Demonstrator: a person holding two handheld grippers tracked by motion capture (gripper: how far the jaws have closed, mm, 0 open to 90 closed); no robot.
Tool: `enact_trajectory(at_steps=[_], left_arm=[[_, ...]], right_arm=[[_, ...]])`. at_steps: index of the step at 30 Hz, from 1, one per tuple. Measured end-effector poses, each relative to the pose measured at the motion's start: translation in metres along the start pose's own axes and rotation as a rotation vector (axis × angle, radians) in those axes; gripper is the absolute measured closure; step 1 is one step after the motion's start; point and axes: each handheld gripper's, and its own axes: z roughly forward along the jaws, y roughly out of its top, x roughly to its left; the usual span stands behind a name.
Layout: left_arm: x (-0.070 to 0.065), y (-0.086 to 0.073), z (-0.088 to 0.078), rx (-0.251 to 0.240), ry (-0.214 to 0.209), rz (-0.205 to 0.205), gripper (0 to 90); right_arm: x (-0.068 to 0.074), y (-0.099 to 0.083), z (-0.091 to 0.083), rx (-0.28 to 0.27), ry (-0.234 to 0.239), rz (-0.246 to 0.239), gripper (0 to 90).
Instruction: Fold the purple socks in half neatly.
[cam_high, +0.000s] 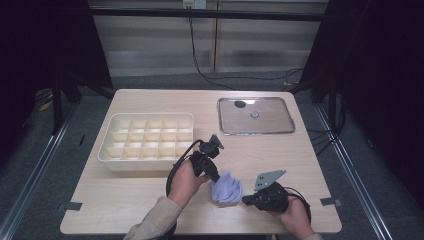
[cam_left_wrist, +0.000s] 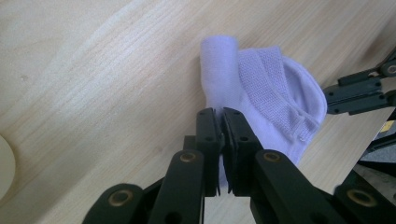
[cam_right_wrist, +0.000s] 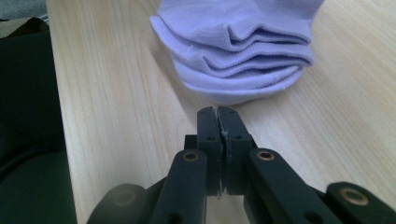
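Pinching a fold of the lavender sock (cam_left_wrist: 261, 88), the left gripper (cam_left_wrist: 220, 116) has its jaws pressed together on the fabric, with the rest of the sock bunched just beyond and to the right of the tips. From above, the sock (cam_high: 227, 187) lies on the wooden table (cam_high: 125, 195) between the two grippers. The right gripper (cam_right_wrist: 217, 114) has its jaws closed on nothing, and the folded sock (cam_right_wrist: 238, 51) sits just ahead of the tips, apart from them.
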Motion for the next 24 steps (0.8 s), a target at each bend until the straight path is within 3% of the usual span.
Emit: enact_trajectory(at_steps=[24], left_arm=[[-0.0087, 0.0042, -0.0054, -0.010, -0.005, 0.024, 85.2]], right_arm=[[-0.0020, 0.0058, 0.0093, 0.009, -0.015, -0.001, 88.4]])
